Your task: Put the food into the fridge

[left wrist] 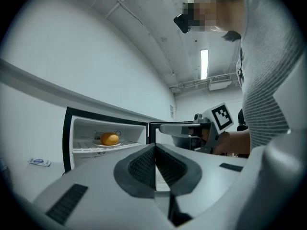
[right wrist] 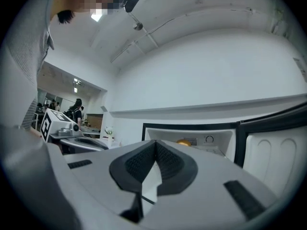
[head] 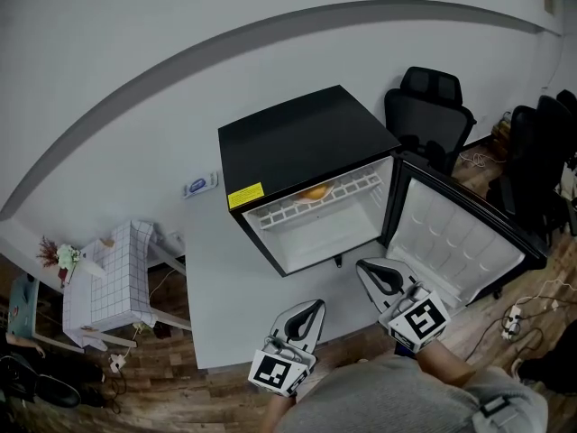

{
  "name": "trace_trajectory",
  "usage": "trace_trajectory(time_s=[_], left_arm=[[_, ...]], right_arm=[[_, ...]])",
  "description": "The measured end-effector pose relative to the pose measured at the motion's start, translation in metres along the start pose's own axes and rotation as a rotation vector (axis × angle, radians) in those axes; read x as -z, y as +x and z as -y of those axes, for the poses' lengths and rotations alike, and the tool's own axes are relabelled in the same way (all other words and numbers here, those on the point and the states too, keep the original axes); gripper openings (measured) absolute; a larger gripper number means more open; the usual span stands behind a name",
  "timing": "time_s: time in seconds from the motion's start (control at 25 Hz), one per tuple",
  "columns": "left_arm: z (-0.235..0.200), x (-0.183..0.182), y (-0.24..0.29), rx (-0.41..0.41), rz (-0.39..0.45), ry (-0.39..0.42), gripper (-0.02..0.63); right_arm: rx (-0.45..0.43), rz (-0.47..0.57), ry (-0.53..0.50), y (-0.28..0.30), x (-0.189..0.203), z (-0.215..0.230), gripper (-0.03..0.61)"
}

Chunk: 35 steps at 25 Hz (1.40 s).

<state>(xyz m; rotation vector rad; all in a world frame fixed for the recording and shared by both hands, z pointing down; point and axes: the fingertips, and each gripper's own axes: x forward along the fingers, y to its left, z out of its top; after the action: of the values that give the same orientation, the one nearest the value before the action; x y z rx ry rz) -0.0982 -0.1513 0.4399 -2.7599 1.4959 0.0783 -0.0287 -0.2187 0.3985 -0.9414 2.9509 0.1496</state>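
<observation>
A small black fridge (head: 306, 147) stands on a grey table (head: 216, 269), its door (head: 460, 237) swung open to the right. On its upper wire shelf lies an orange-brown bun on a plate (head: 315, 192), also seen in the left gripper view as the bun (left wrist: 110, 139) and partly hidden in the right gripper view as the bun (right wrist: 183, 142). My left gripper (head: 314, 308) hangs shut and empty in front of the fridge. My right gripper (head: 377, 270) is shut and empty too, just before the open compartment near the door.
A black office chair (head: 428, 106) stands behind the fridge door. A small blue-and-white packet (head: 196, 187) lies on the table left of the fridge. A checked white cloth on a side table (head: 117, 273) is at the left; cables and a power strip (head: 514, 317) lie on the floor at right.
</observation>
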Motion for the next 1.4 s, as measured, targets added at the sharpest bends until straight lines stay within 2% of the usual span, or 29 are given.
trace_trajectory(time_s=[0.28, 0.4, 0.52, 0.8, 0.96, 1.16, 1.4], left_arm=[[0.011, 0.009, 0.008, 0.039, -0.03, -0.015, 0.011], [0.016, 0.005, 0.013, 0.06, -0.021, -0.01, 0.011], [0.019, 0.009, 0.016, 0.072, -0.039, -0.01, 0.011], [0.026, 0.001, 0.023, 0.1, -0.008, 0.001, 0.011], [0.024, 0.007, 0.02, 0.09, -0.039, -0.002, 0.011], [0.022, 0.008, 0.018, 0.084, -0.04, -0.002, 0.011], [0.024, -0.003, 0.021, 0.089, 0.008, 0.006, 0.011]], right_arm=[[-0.043, 0.012, 0.029, -0.024, 0.002, -0.022, 0.012], [-0.017, 0.005, 0.04, -0.026, 0.003, -0.02, 0.012], [-0.049, 0.018, 0.015, -0.026, -0.002, -0.024, 0.012], [-0.041, 0.018, 0.002, -0.031, -0.005, -0.02, 0.012], [-0.055, 0.018, -0.022, -0.029, -0.007, -0.023, 0.012], [-0.075, 0.024, -0.026, -0.024, -0.011, -0.027, 0.011], [-0.088, 0.009, -0.018, -0.024, -0.007, -0.03, 0.012]])
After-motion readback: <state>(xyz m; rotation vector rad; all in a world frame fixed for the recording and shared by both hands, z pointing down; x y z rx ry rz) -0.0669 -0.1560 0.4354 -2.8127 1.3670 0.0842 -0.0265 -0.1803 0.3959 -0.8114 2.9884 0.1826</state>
